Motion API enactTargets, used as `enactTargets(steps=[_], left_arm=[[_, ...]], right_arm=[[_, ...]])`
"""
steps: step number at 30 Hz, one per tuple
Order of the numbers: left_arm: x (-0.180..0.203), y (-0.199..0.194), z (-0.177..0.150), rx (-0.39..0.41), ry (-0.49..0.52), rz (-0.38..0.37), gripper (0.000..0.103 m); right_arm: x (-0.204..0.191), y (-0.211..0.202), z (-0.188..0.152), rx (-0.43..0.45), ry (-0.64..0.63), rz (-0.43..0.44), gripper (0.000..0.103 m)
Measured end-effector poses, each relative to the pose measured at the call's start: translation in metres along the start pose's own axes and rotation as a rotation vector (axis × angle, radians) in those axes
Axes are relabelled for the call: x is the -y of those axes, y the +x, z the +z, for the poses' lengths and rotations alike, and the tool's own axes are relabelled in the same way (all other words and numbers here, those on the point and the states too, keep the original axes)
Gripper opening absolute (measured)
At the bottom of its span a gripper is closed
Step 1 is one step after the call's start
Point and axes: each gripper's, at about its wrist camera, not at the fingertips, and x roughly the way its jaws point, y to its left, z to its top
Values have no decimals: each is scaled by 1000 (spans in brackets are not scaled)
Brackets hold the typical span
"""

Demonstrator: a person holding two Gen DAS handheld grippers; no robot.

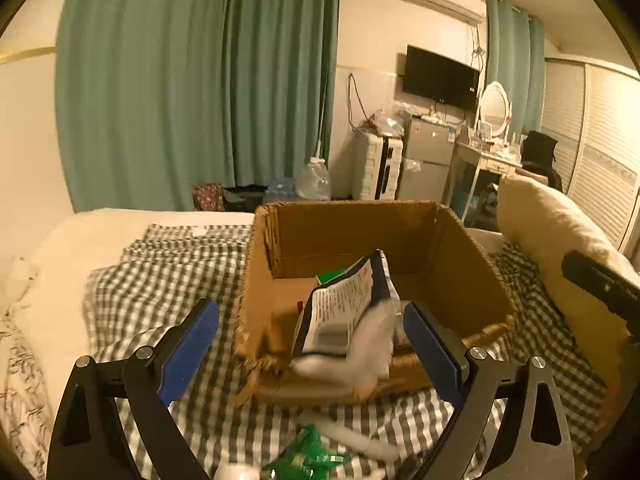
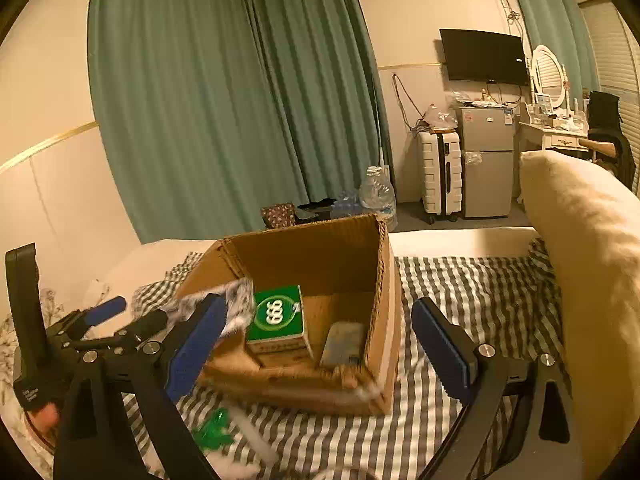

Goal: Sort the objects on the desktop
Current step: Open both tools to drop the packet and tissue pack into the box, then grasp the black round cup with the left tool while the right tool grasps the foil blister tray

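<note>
A: On the bed [image 2: 460, 280], I see the cardboard box [image 2: 340, 248] holding a green box [image 2: 276, 312]; a printed packet [image 1: 344, 316] is at its near wall.
B: Fingers?
A: Both my left gripper [image 1: 312, 344] and right gripper [image 2: 320, 344] gape, gripping nothing.

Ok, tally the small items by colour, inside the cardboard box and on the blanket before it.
Green: 2, a carton in the cardboard box, a crinkled wrapper on the checked blanket
White: 2, a printed packet at the box, a stick on the blanket
Grey-blue: 1, a flat pack in the box
Total: 5
</note>
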Motion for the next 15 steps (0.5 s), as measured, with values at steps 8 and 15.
enactTargets(steps=[8,15], left_arm=[[0,-63,-54,-21,-56,-64,103],[11,-79,-125,-123,-97,-39,103]], right_arm=[[-15,-75,-47,-5,-52,-17,100],[-24,-94,-102,-109,-64,11,100]])
